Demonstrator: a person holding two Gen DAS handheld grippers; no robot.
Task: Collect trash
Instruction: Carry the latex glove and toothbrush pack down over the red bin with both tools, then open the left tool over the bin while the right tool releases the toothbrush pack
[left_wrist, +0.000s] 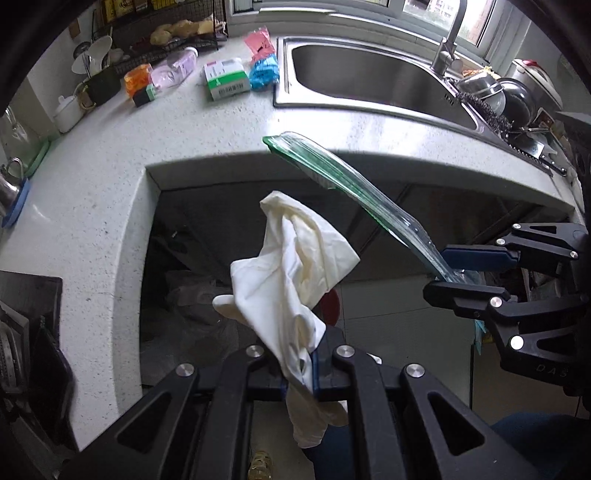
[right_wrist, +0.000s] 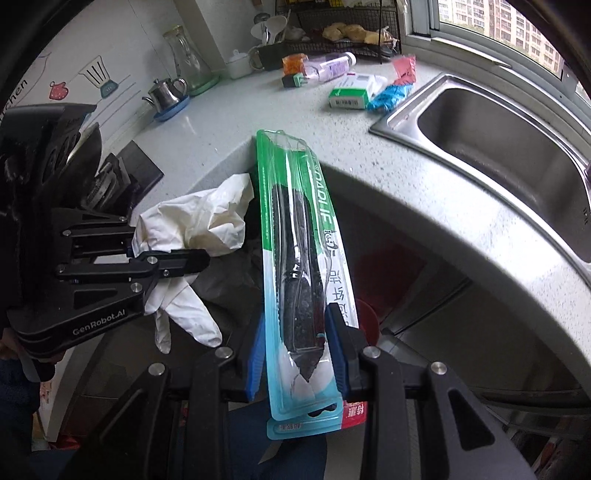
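Trash in both tools: left tool (left_wrist: 297, 373) clenches a crumpled white glove (left_wrist: 295, 273); right tool (right_wrist: 299, 354) grips a toothbrush blister pack (right_wrist: 295, 236) off the worktop (left_wrist: 207, 136).

Lit by soft daylight from the window (right_wrist: 498, 22) at one o'clock, overexposed there. Pale sheen across the countertop (left_wrist: 221, 125) and a dull highlight inside the steel sink (left_wrist: 373, 74). Deep shade under the counter's overhang at centre, detail lost. Strong fisheye bending throughout, counter edges curved into arcs. Black vignette in the corners, heaviest at ten and two o'clock. Mid-frame fairly sharp; nearest parts at six o'clock softened. Slight smear on small clutter at twelve o'clock.
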